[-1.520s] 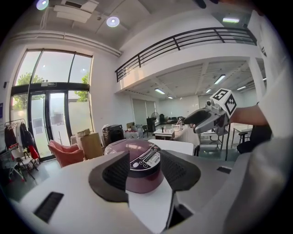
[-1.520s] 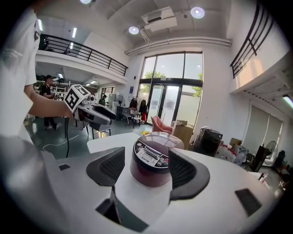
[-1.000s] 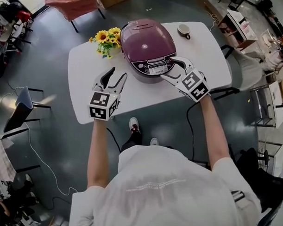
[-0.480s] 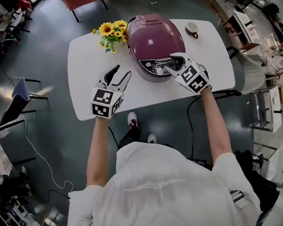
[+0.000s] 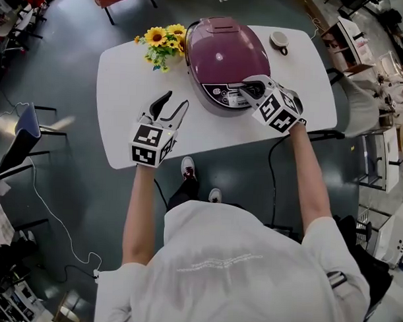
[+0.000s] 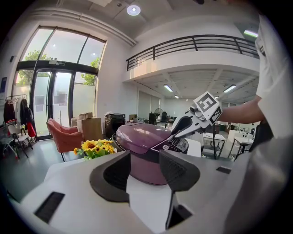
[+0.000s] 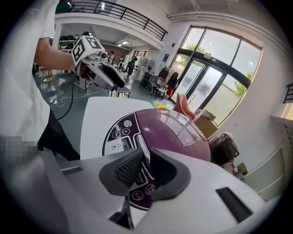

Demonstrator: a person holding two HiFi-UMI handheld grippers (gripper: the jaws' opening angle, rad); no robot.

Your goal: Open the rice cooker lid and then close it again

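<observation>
A purple rice cooker [image 5: 225, 55] stands on the white table [image 5: 124, 121] with its lid down. My right gripper [image 5: 247, 88] points down at the cooker's front control panel [image 7: 121, 135]. Its jaws are closing and stand a narrow gap apart [image 7: 144, 167]. The silver lid latch [image 7: 142, 148] shows in that gap; I cannot tell whether the pads press it. My left gripper [image 5: 172, 104] hovers over the table to the left of the cooker. It is open with nothing between its fingers [image 6: 144, 171].
A bunch of sunflowers [image 5: 161, 43] lies at the cooker's back left. A small cup [image 5: 280, 39] sits at the table's back right. Chairs and cables stand on the floor around the table.
The right gripper has come in over the control panel, rolled, and its jaws have gone from wide apart to nearly together. The left gripper has sunk slightly and stays open.
</observation>
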